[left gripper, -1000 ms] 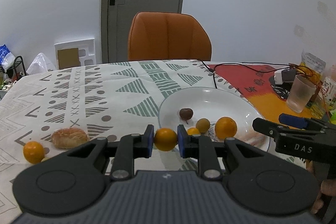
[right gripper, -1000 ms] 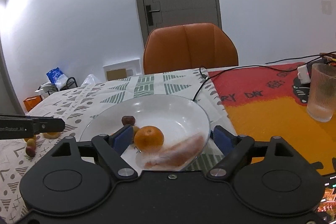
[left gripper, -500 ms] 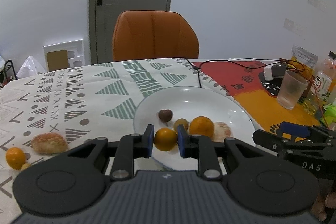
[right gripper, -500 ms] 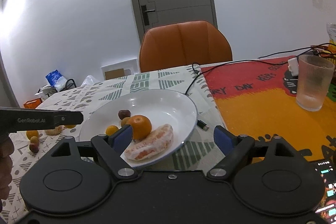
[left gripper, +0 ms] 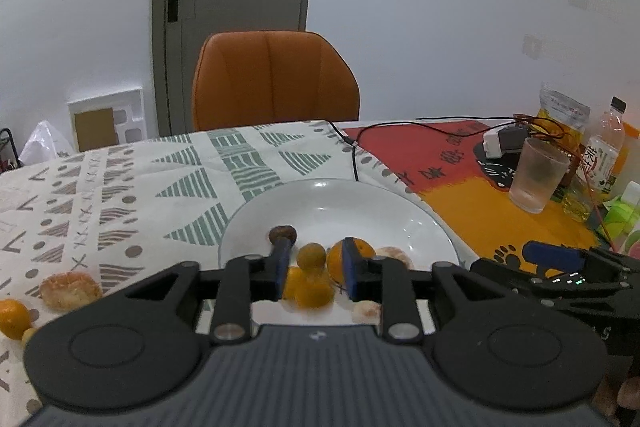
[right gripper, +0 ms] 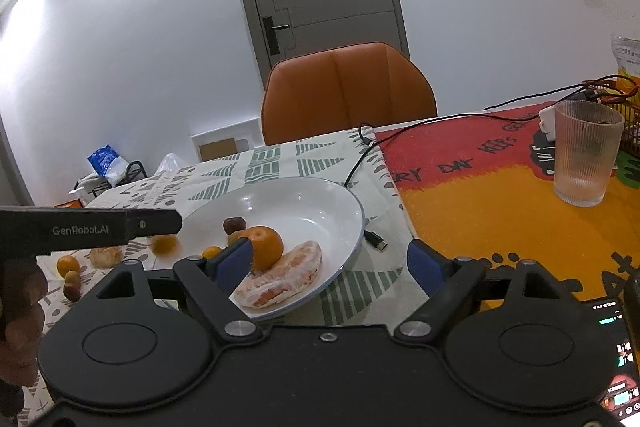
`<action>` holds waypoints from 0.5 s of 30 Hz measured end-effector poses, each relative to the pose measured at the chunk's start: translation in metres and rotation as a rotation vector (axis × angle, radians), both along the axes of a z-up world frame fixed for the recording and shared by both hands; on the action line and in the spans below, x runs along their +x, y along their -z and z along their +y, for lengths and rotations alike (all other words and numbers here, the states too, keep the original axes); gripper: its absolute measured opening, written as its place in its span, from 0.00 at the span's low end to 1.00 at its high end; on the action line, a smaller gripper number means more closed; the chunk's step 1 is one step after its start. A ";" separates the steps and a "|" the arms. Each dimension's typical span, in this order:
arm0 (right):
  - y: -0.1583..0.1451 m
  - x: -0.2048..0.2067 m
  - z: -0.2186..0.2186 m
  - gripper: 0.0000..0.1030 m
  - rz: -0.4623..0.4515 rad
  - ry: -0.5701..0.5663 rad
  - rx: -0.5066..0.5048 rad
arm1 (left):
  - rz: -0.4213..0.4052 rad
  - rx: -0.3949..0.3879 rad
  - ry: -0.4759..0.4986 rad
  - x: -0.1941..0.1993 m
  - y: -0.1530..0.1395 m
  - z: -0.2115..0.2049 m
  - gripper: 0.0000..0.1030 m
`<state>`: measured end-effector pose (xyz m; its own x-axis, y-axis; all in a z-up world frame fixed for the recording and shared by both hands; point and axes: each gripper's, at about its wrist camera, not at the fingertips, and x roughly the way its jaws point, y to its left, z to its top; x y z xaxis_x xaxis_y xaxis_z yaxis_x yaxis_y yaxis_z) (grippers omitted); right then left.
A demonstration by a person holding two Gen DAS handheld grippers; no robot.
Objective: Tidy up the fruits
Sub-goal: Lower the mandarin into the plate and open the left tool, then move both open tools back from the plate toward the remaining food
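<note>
Hovering over the near rim of the plate (left gripper: 400,195), the left gripper (left gripper: 315,261) had its jaws spread, neither pad touching the small orange fruit (left gripper: 312,293) that showed blurred just below them. That blur hid whether the fruit sat on the plate or hung in the air above its edge. It looked light, round and smooth, likely to roll, so a gentle pinch across its middle would suit it. The right gripper (right gripper: 330,261), at the plate's near right side, was spread wide and held nothing. Inside the plate lay a peeled segment (right gripper: 284,279), soft and easily crushed, beside a mandarin (right gripper: 262,247) and a dark fruit (right gripper: 234,225). Left of the plate, a peeled mandarin (left gripper: 70,289) waited on the cloth, with smaller fruits partly cut off. Beyond the plate stood a chair (left gripper: 276,79).
</note>
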<state>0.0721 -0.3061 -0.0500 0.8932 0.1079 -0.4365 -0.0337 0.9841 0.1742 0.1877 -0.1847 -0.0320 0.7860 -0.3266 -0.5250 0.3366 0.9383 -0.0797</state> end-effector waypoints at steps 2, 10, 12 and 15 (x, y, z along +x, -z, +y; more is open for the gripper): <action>0.001 0.000 0.001 0.82 0.004 -0.003 -0.001 | 0.005 -0.004 0.001 0.000 0.000 0.002 0.26; 0.001 0.002 0.014 0.82 0.007 -0.028 -0.003 | 0.018 -0.004 -0.053 -0.002 0.001 0.024 0.40; 0.001 0.003 0.017 0.83 0.007 -0.033 0.001 | 0.018 0.002 -0.073 -0.003 0.001 0.031 0.47; 0.000 0.003 0.022 0.85 0.008 -0.044 0.002 | 0.017 0.001 -0.097 -0.005 0.000 0.041 0.54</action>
<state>0.0750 -0.2838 -0.0504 0.8843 0.1476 -0.4429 -0.0754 0.9814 0.1765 0.1829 -0.1434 -0.0321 0.8051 -0.2488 -0.5385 0.2426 0.9665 -0.0839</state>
